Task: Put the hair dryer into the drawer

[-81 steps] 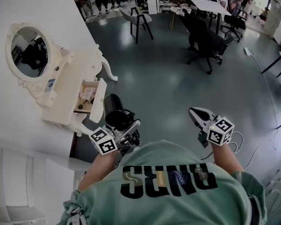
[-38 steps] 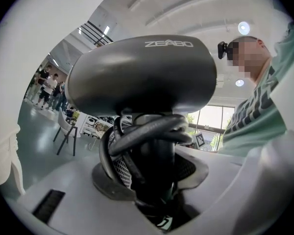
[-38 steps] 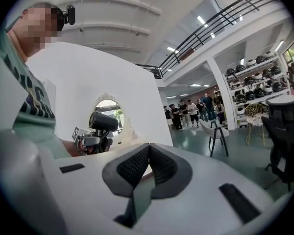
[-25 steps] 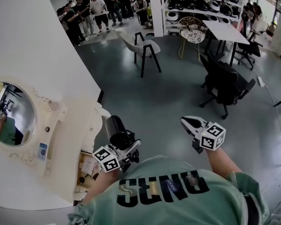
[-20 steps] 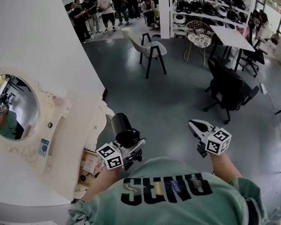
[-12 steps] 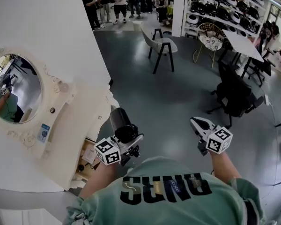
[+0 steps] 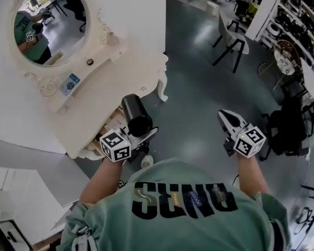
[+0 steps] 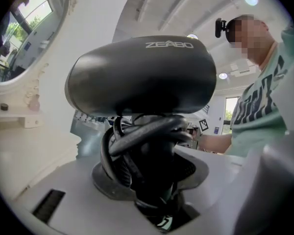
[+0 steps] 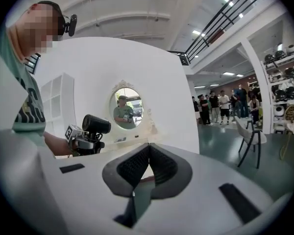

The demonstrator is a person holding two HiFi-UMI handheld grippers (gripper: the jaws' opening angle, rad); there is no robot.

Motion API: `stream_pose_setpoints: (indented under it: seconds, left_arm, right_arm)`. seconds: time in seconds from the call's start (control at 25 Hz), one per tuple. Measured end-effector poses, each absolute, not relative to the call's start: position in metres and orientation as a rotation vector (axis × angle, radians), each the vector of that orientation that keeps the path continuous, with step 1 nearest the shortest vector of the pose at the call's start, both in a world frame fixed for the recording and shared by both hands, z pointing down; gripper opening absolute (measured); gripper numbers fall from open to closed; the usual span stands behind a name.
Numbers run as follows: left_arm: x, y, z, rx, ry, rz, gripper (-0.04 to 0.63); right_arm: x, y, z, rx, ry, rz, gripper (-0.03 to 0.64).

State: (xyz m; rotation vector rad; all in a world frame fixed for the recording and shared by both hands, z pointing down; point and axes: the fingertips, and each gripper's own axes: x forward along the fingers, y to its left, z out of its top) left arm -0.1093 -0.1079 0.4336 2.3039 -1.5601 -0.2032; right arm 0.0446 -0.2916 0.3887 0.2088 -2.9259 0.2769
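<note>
Black plastic marks the hair dryer (image 7: 135,114), held in the left tongs (image 7: 144,136) at centre-left of the head view. It sits just off the lower edge of the cream surface (image 7: 136,69), which carries an oval mirror (image 7: 49,15) at the upper left. In the left gripper view the barrel lies crosswise above the jaws, and the dark cord (image 8: 137,138) is looped round the handle. The jaws are clamped on that wrapped handle. Under the surface's edge, just left of the dryer, part of the open drawer (image 7: 112,124) shows with pale things inside; the dryer is outside it. The right tongs (image 7: 225,118) hang at centre-right over the grey-green floor (image 7: 193,98), well apart from the left. Their ribbed pads (image 9: 161,165) meet at the tips with nothing between them. A pale chair (image 7: 227,33) stands at the upper right
</note>
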Motion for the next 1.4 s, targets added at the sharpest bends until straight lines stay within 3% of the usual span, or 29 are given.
stream_pose_setpoints:
  seconds: [0.36, 0.72, 0.96, 1.4]
  left_arm:
    - [-0.211, -0.008, 0.492, 2.014, -1.834, -0.072, 0.198]
    - [-0.271, 0.071, 0.630, 1.733, -1.742, 0.354, 0.195]
    - [-0.278, 0.084, 0.725, 1.674, -1.562, 0.574, 0.193]
    - [-0.285, 0.075, 0.823, 1.535, -1.335, 0.732, 0.195]
  right_arm:
    - [-0.130, -0.220, 0.434, -0.261, -2.808, 0.199, -0.006]
    - [-0.266, -0.121, 0.516, -0.605, -2.613, 0.127, -0.005]
    - [-0.318, -0.085, 0.572, -0.685, -2.512, 0.117, -0.005]
    - [-0.343, -0.078, 0.644, -0.663, -2.426, 0.173, -0.006]
